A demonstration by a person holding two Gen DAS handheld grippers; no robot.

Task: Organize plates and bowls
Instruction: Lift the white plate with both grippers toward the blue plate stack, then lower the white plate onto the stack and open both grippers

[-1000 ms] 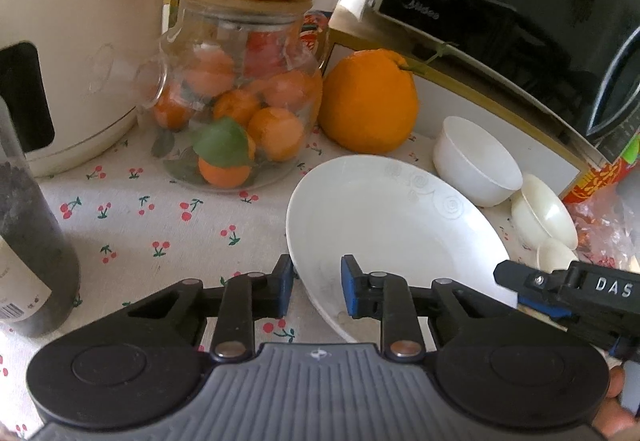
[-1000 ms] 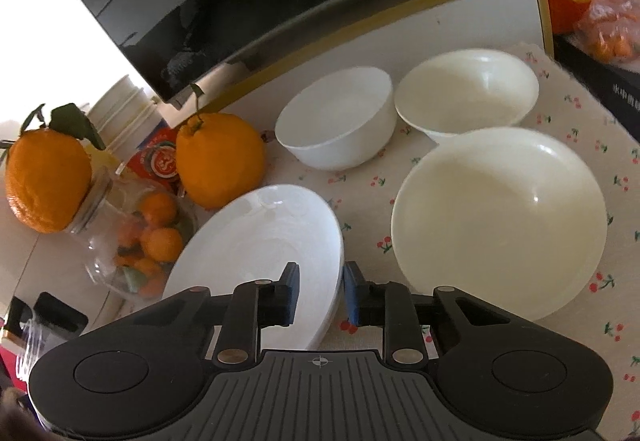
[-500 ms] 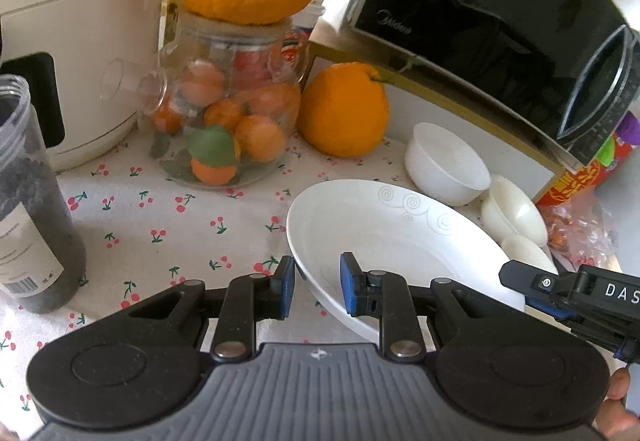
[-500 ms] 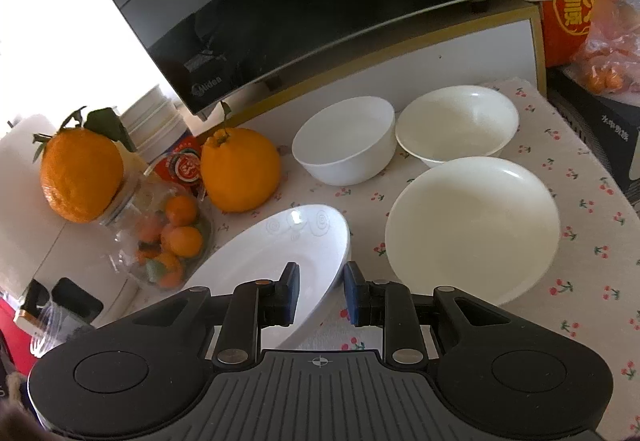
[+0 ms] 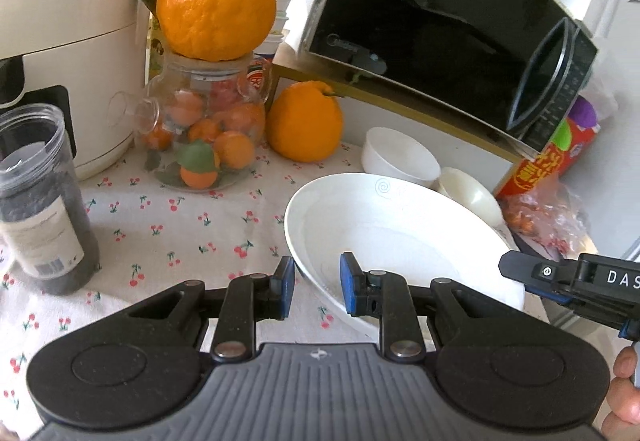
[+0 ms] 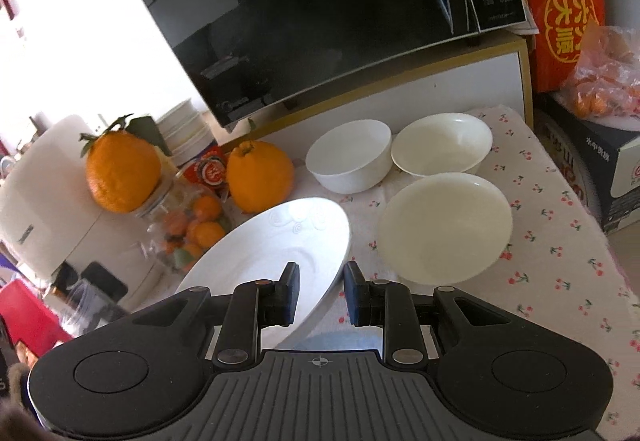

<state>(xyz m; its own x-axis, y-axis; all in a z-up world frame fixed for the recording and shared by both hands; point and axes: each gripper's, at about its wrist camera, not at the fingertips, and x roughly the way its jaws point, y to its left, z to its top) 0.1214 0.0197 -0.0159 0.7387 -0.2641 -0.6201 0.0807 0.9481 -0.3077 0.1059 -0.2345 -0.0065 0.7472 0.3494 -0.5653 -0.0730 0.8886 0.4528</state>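
Grippers on opposite rims of one white plate (image 5: 384, 229): my left gripper (image 5: 316, 287) and my right gripper (image 6: 321, 291) each straddle an edge, jaws set a narrow gap apart with the rim between the pads. Whether the pads actually pinch the rim I cannot tell. The plate sits tilted above the cherry-print cloth (image 5: 160, 225); whether any part touches the cloth is unclear. Beyond it stand a cream plate (image 6: 444, 227), a white bowl (image 6: 348, 157) and a cream bowl (image 6: 442, 143), all empty, the two bowls close side by side.

Step in hand, as I judge it: carrying the white plate toward the cream plate for stacking. Done well, both hands keep level and move together, so that the rim does not slip out sideways.

Containers: a glass jar (image 5: 200, 137) holds small oranges, with a large orange (image 5: 216, 1) on its lid; a clear canister (image 5: 40, 201) holds dark grains.
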